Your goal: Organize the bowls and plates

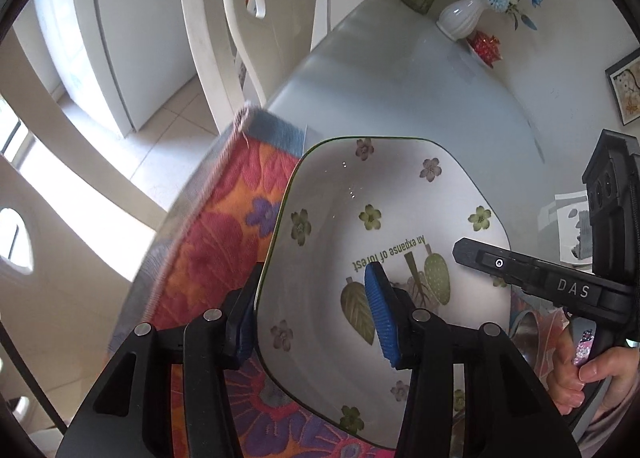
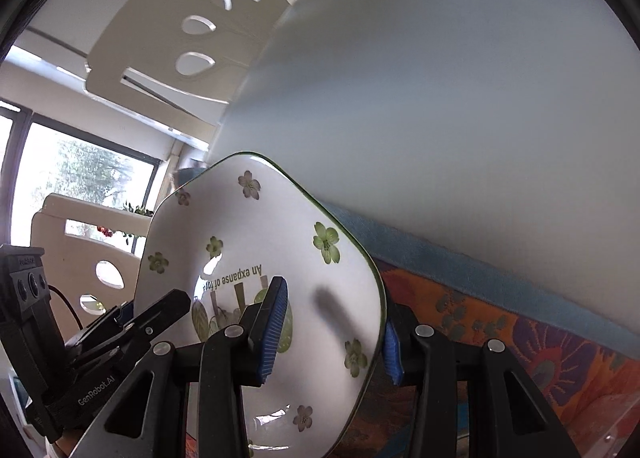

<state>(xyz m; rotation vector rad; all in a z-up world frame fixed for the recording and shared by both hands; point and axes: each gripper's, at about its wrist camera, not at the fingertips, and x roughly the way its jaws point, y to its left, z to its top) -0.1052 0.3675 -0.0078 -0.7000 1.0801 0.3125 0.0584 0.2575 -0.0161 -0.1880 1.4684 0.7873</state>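
Observation:
A white squarish plate [image 1: 360, 217] with green and purple flowers, leaf drawings and the words "An expanse of forest" is held tilted above a colourful flowered mat [image 1: 224, 242]. My left gripper [image 1: 316, 322] is shut on the plate's left rim, one blue pad on the plate's face and one behind it. The plate also shows in the right wrist view [image 2: 280, 250]. My right gripper [image 2: 332, 338] is shut on its right rim, blue pads on each side. The right gripper [image 1: 520, 270] appears at the right of the left wrist view; the left gripper [image 2: 132, 322] appears at the left of the right wrist view.
The mat lies on a pale grey table [image 1: 400, 89]. At the table's far end stand a white vase [image 1: 460, 17] with blue flowers and a red item [image 1: 486, 45]. White chairs [image 1: 256, 25] stand along the table's left side. A metal bowl [image 1: 532, 330] lies under the right hand.

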